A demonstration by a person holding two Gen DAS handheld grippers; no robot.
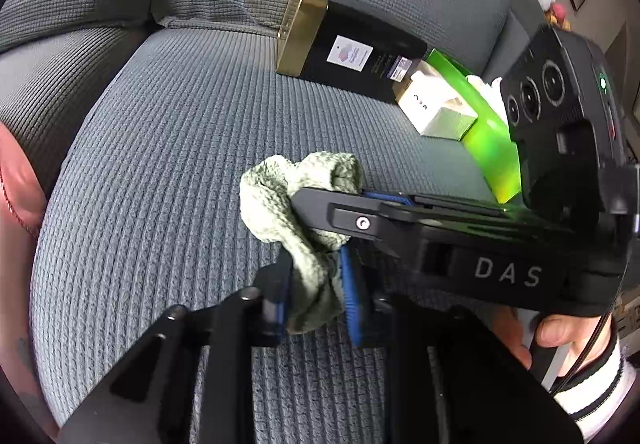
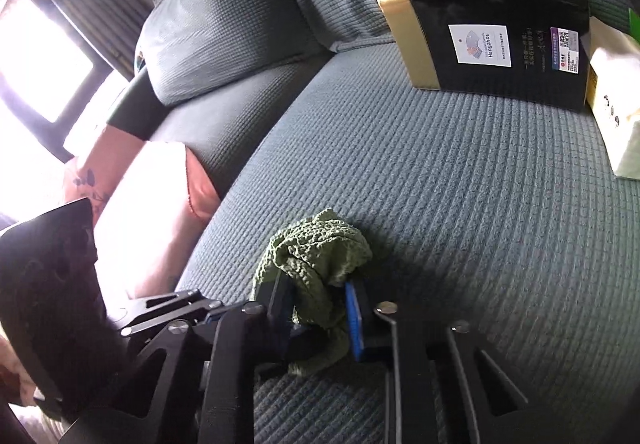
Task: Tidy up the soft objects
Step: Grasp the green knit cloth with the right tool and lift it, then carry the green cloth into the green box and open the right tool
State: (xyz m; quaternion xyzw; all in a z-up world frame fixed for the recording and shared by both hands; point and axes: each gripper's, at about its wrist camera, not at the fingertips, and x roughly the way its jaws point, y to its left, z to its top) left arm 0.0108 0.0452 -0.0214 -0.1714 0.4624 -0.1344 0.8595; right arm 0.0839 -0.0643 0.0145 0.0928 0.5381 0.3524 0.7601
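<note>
A small green knitted cloth (image 1: pixel 288 199) is bunched up just above the grey sofa seat (image 1: pixel 160 163). My left gripper (image 1: pixel 316 296) is shut on its lower end. My right gripper (image 1: pixel 332 199) comes in from the right and is shut on the cloth's upper part. In the right wrist view the same cloth (image 2: pixel 316 256) is pinched between my right gripper's (image 2: pixel 320 308) blue pads, and the left gripper's fingers (image 2: pixel 168 312) reach in from the left.
A black and gold box (image 1: pixel 352 43) lies at the back of the seat, with a white box (image 1: pixel 440 111) and a bright green box (image 1: pixel 488 135) beside it. A grey back cushion (image 2: pixel 208 23) and a pink cushion (image 2: pixel 152 203) sit at the left.
</note>
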